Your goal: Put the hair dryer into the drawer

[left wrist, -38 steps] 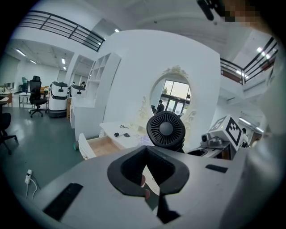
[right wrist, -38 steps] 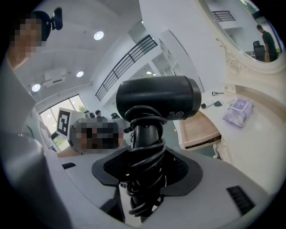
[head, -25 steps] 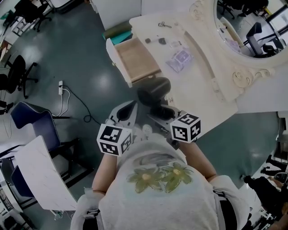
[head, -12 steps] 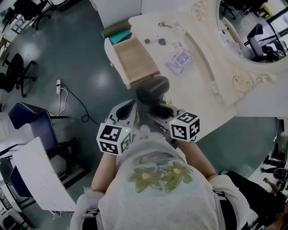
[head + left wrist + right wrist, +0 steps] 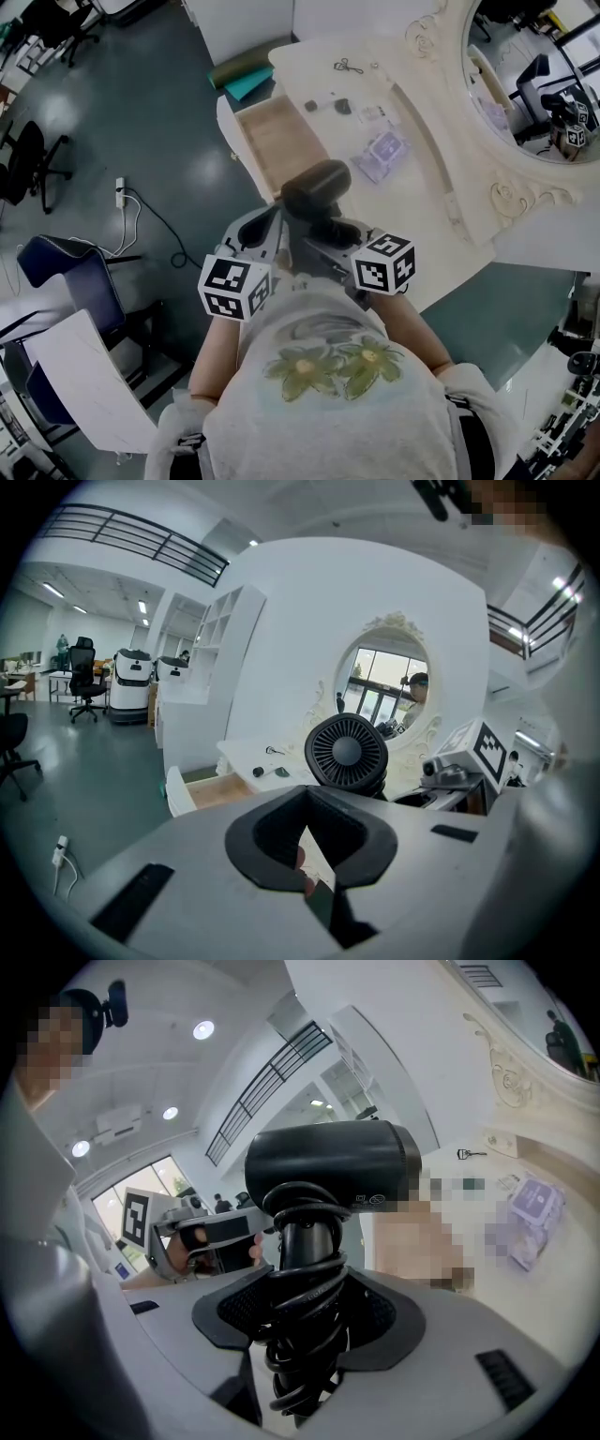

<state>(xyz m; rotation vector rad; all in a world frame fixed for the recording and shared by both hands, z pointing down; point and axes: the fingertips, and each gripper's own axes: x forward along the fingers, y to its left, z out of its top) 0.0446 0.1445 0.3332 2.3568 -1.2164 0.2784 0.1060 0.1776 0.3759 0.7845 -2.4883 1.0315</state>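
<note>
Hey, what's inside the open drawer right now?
Only bare wooden bottom shows in the drawer; nothing lies in the visible part. The hair dryer, held in front, hides its near end, so that part can't be checked.

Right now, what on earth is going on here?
A person holds a gripper in each hand. The right gripper is clamped on the cord-wrapped handle of a black hair dryer, held up near the open drawer of a cream dressing table. The dryer is not yet inside. The left gripper is shut and empty.
</note>
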